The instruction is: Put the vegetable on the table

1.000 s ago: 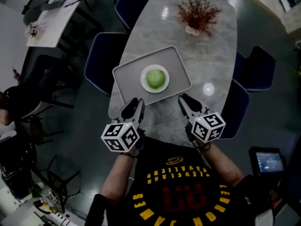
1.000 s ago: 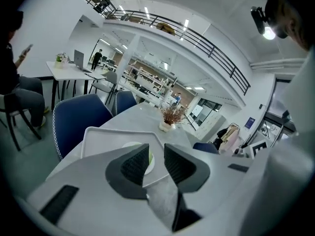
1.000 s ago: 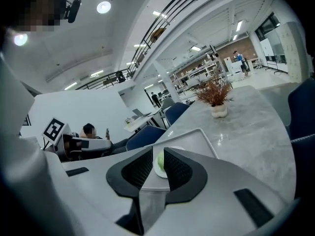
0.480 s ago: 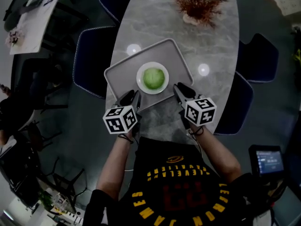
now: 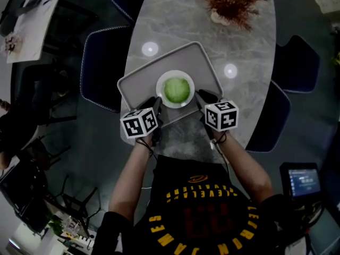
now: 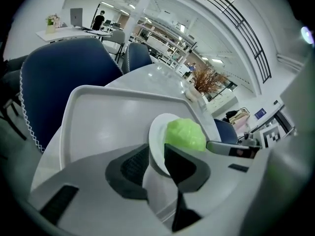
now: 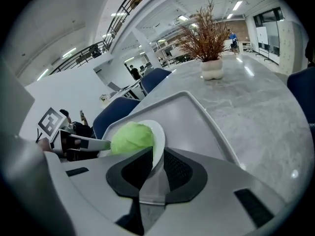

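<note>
The vegetable (image 5: 176, 89) sat in the middle of a white plate (image 5: 175, 73), which stood on a grey tray (image 5: 141, 76) at the near end of the tabletop (image 5: 223, 41). The left gripper (image 5: 154, 103) was at the plate's left rim and the right gripper (image 5: 201, 96) at its right rim, opposite each other.

In each gripper view the rim ran down between the fingers. The gap was narrow, and both pairs looked closed on the rim, though the left fingers (image 6: 181, 163) seemed to sit less squarely on it than the right fingers (image 7: 132, 170).

The step in hand appeared to be carrying plate and vegetable together off the tray. To do it well:

- Both grips should bite well onto the rim before any lift, since a thin glazed edge is likely to slip.
- The two sides should rise together and stay level, or the round vegetable could roll to the low side.
- The plate should clear the tray's raised lip before moving sideways.
- Bare tabletop showed just right of the tray, a short carry.
</note>
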Action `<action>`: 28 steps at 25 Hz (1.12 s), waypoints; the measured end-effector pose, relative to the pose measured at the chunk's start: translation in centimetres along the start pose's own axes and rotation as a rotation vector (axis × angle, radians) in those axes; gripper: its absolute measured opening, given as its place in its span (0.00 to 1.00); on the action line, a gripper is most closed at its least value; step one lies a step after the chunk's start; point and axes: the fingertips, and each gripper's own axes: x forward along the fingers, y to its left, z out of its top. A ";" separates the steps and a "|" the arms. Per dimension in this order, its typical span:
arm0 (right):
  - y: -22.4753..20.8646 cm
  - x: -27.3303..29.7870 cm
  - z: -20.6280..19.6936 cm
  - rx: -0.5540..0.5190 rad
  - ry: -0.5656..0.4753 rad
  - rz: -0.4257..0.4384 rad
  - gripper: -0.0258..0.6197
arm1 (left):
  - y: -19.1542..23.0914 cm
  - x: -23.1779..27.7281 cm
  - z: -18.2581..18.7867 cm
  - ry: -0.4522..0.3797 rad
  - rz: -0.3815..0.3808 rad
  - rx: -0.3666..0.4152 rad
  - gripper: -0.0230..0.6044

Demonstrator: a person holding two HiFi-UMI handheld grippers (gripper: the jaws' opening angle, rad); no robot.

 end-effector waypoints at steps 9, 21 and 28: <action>0.1 2.2 -0.2 0.024 0.096 -0.002 0.15 | 0.6 1.2 0.5 0.048 -0.048 -0.044 0.17; 0.1 2.7 -0.4 0.087 0.168 -0.011 0.15 | 0.9 1.7 0.1 0.101 -0.080 -0.083 0.17; 1.0 3.3 -0.4 0.173 0.197 0.060 0.13 | 1.0 2.0 0.2 0.120 -0.110 -0.121 0.17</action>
